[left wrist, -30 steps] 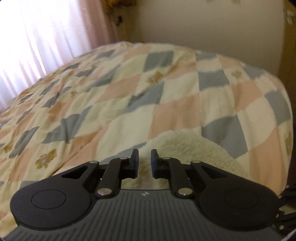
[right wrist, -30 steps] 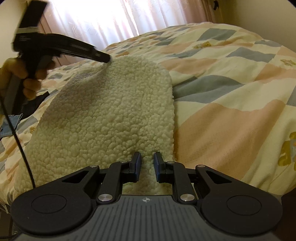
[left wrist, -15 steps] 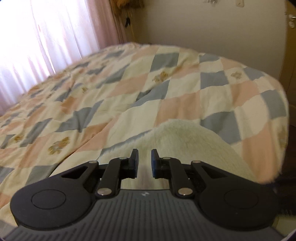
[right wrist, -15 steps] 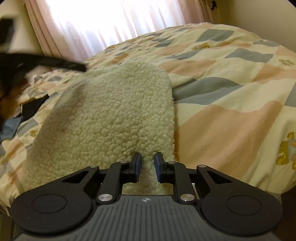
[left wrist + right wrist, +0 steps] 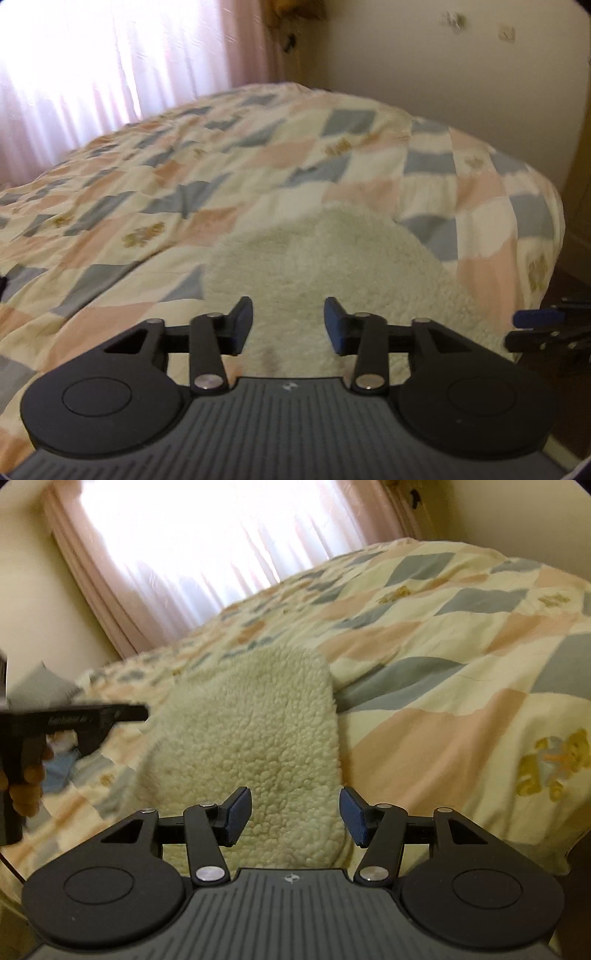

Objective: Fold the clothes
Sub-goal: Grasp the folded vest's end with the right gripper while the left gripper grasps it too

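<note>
The fleece [image 5: 255,734] lies folded lengthwise on the quilt [image 5: 443,686], its near end at the bed's front edge. Left gripper [image 5: 288,325]: jaws have just been opening; they stand partly apart above the fleece's near end, pads clear of the pile, nothing held. Right gripper [image 5: 295,814]: jaws have just been opening, now about half spread, over the fleece, nothing gripped. Beyond the fleece's far rounded edge the quilt runs bare toward the curtain [image 5: 207,554]. A hand [image 5: 26,779] grips the left tool's handle beside the fleece's left edge.
</note>
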